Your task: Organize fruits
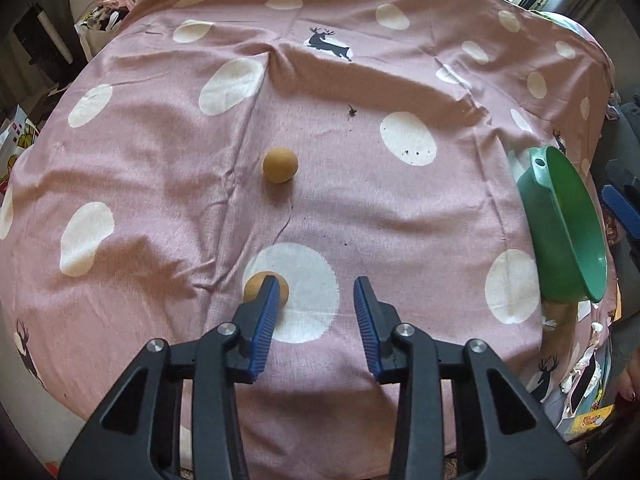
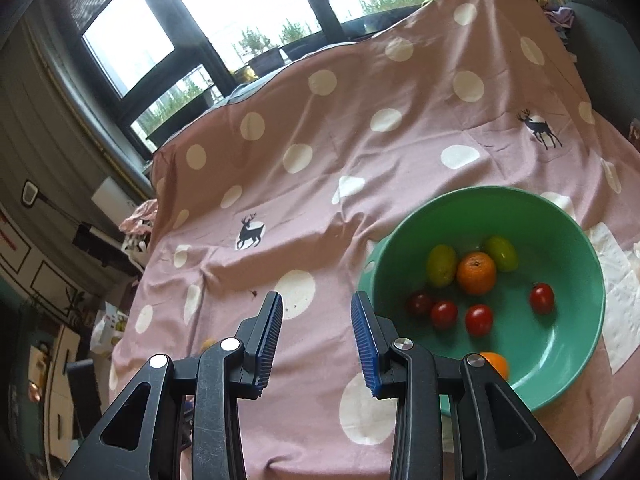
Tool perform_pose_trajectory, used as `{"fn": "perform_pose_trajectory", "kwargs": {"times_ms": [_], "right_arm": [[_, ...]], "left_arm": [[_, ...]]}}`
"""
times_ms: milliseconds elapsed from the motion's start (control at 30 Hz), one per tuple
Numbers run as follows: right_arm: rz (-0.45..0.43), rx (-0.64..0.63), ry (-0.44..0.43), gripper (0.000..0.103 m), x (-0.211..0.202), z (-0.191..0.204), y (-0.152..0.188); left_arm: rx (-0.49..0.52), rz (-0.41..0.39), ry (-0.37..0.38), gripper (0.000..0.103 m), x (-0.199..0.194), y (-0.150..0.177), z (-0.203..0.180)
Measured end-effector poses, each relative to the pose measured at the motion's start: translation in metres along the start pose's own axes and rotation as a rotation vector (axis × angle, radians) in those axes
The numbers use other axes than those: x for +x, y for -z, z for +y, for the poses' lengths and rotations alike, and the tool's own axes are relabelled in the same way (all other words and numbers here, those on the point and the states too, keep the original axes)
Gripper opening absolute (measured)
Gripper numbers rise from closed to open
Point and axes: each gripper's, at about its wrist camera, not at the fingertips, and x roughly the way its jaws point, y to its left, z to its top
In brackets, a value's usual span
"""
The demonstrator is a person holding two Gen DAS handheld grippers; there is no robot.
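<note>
Two small tan round fruits lie on the pink dotted cloth in the left wrist view: one (image 1: 280,165) mid-table, the other (image 1: 256,286) half hidden behind my left gripper's left finger. My left gripper (image 1: 316,286) hovers over the cloth, open, with nothing between its blue pads. The nearer fruit sits outside the jaws, to their left. In the right wrist view a green bowl (image 2: 576,232) holds two oranges (image 2: 476,273), two yellow-green fruits (image 2: 441,265) and several red tomatoes (image 2: 479,319). My right gripper (image 2: 317,300) is open and empty, just left of the bowl.
The green bowl (image 1: 576,216) stands at the right edge of the cloth in the left wrist view, seen side-on. White paper napkins (image 2: 616,280) lie right of the bowl. Dark crumbs (image 1: 352,111) dot the cloth. Windows and clutter lie beyond the table.
</note>
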Motion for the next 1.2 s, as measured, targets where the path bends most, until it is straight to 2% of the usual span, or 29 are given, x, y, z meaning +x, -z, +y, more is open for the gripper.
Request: {"fn": "perform_pose_trajectory", "kwargs": {"times_ms": [100,300,367,400,500,633,767,900,1067,1200], "right_arm": [[0.017,-0.018,-0.013,0.036,0.006,0.008,0.002],[0.045,-0.034,-0.029,0.036,0.015,0.016,0.004],[0.05,-0.036,-0.034,0.036,0.018,0.018,0.005],[0.055,-0.037,-0.039,0.036,0.02,0.02,0.005],[0.074,-0.048,-0.049,0.036,0.025,0.023,0.007],[0.087,-0.052,-0.047,0.036,0.032,0.027,0.008],[0.105,-0.052,-0.057,0.036,0.038,0.028,0.01],[0.117,-0.049,-0.053,0.036,0.043,0.028,0.011],[0.131,-0.054,-0.056,0.036,0.05,0.029,0.013],[0.132,-0.055,-0.057,0.036,0.055,0.031,0.015]], "left_arm": [[-0.022,-0.022,-0.057,0.035,0.001,-0.002,0.006],[-0.05,-0.018,-0.08,0.035,0.009,-0.004,0.014],[-0.064,-0.025,-0.096,0.033,0.013,-0.005,0.018],[-0.078,-0.023,-0.099,0.027,0.015,-0.006,0.02],[-0.091,-0.039,-0.083,0.028,0.017,-0.007,0.021],[-0.134,-0.061,-0.023,0.027,0.014,-0.009,0.023],[-0.15,-0.144,0.065,0.027,-0.01,-0.019,0.011],[-0.145,-0.252,0.118,0.027,-0.036,-0.03,-0.005],[-0.175,-0.349,0.139,0.028,-0.053,-0.041,-0.009],[-0.164,-0.432,0.127,0.028,-0.057,-0.034,-0.002]]}}
